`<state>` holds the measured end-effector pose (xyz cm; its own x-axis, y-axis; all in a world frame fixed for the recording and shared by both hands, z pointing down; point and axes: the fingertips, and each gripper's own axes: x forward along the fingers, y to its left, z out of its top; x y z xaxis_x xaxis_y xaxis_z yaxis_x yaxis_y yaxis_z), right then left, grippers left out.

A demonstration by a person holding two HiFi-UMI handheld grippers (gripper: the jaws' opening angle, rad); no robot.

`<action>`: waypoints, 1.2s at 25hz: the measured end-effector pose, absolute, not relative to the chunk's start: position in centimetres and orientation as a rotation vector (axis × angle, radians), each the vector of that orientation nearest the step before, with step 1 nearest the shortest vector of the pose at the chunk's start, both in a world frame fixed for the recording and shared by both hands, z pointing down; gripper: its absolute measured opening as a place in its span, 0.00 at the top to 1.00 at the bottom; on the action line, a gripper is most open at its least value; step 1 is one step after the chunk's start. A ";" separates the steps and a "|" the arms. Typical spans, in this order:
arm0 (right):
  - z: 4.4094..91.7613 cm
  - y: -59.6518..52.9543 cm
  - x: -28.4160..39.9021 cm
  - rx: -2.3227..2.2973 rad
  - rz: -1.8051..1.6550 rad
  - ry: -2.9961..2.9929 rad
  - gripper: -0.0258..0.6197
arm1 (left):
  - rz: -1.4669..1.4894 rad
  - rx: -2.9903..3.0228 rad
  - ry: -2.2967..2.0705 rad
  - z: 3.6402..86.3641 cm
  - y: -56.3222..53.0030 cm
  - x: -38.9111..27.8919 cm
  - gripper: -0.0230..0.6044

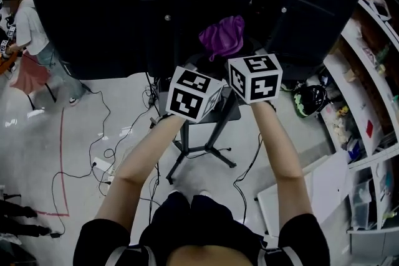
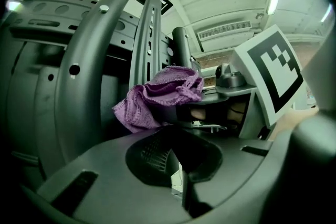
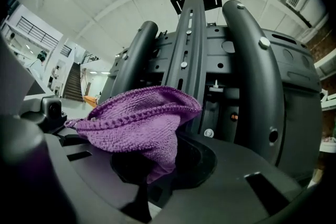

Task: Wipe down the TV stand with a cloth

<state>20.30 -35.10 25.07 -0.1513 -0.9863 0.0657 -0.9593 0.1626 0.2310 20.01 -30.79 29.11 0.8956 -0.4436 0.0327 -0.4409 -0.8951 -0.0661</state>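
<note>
The right gripper (image 3: 143, 189) pinches the purple cloth (image 3: 136, 123) over the oval opening in the TV stand (image 3: 252, 86) shelf, close to its uprights. The left gripper (image 2: 181, 189) is alongside, jaws pressed together and empty.

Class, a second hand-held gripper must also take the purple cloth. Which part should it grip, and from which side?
Probably the loose fold drooping at the cloth's left in the left gripper view, approached from that side. The right hand-held gripper pinches the opposite end, while this bunched fold hangs free and looks thick enough to pinch.
</note>
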 end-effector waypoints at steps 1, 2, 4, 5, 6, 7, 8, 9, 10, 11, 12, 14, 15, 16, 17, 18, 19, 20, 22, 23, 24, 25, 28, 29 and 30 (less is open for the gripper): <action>25.6 -35.1 20.3 1.899 -0.190 -2.234 0.86 | -0.079 -3.004 0.703 29.6 -30.8 20.0 0.95; 26.2 -35.1 20.3 1.894 -0.186 -2.231 0.86 | -0.087 -3.002 0.706 30.2 -30.8 20.0 0.95; 27.2 -35.3 20.4 1.882 -0.176 -2.219 0.86 | -0.107 -3.003 0.713 31.2 -30.9 20.1 0.95; 27.8 -35.4 20.4 1.878 -0.161 -2.216 0.86 | -0.119 -3.010 0.716 31.8 -31.0 20.1 0.95; 28.5 -35.6 20.5 1.877 -0.140 -2.214 0.86 | -0.133 -3.020 0.721 32.4 -31.2 20.2 0.95; 29.2 -35.8 20.6 1.875 -0.117 -2.212 0.86 | -0.150 -3.029 0.727 33.0 -31.3 20.2 0.95; 30.0 -35.9 20.7 1.871 -0.093 -2.208 0.86 | -0.168 -3.036 0.734 33.7 -31.4 20.2 0.95; 30.7 -36.0 20.7 1.863 -0.072 -2.202 0.86 | -0.185 -3.043 0.740 34.4 -31.5 20.2 0.95; 31.4 -36.1 20.7 1.854 -0.053 -2.197 0.86 | -0.198 -3.053 0.743 35.0 -31.5 20.2 0.95; 32.0 -36.1 20.7 1.846 -0.037 -2.194 0.86 | -0.206 -3.063 0.744 35.5 -31.4 20.2 0.95; 32.5 -36.1 20.6 1.839 -0.024 -2.192 0.86 | -0.211 -3.072 0.745 35.9 -31.4 20.2 0.95; 33.0 -36.0 20.5 1.832 -0.009 -2.192 0.86 | -0.217 -3.079 0.747 36.4 -31.3 20.1 0.95; 33.1 -36.0 20.5 1.830 -0.006 -2.193 0.86 | -0.218 -3.075 0.745 36.5 -31.2 20.0 0.95; 33.2 -35.9 20.4 1.827 -0.007 -2.195 0.86 | -0.218 -3.069 0.738 36.5 -31.1 19.9 0.95; 33.1 -35.6 20.2 1.824 -0.011 -2.200 0.86 | -0.215 -3.063 0.725 36.5 -30.8 19.9 0.95; 32.9 -35.4 20.1 1.820 -0.017 -2.207 0.86 | -0.208 -3.058 0.705 36.3 -30.5 19.8 0.95; 32.6 -35.1 19.8 1.815 -0.026 -2.216 0.86 | -0.199 -3.056 0.682 36.0 -30.1 19.7 0.95; 32.1 -34.8 19.5 1.810 -0.041 -2.225 0.86 | -0.186 -3.057 0.660 35.6 -29.8 19.5 0.95; 30.8 -34.2 18.9 1.802 -0.091 -2.238 0.86 | -0.153 -3.070 0.625 34.4 -29.2 18.9 0.95; 30.0 -34.0 18.5 1.799 -0.121 -2.246 0.86 | -0.133 -3.077 0.610 33.7 -29.0 18.6 0.95; 29.1 -33.8 18.2 1.794 -0.150 -2.256 0.86 | -0.114 -3.080 0.595 32.9 -28.8 18.2 0.95; 28.3 -33.5 17.8 1.787 -0.178 -2.267 0.86 | -0.098 -3.078 0.581 32.1 -28.5 17.9 0.95; 25.7 -32.8 16.7 1.772 -0.263 -2.301 0.86 | -0.057 -3.069 0.559 29.8 -28.1 16.6 0.95; 24.7 -32.6 16.3 1.768 -0.293 -2.314 0.86 | -0.040 -3.074 0.557 29.0 -28.0 16.2 0.95; 23.7 -32.4 15.9 1.765 -0.323 -2.327 0.86 | -0.019 -3.085 0.556 28.1 -27.9 15.7 0.95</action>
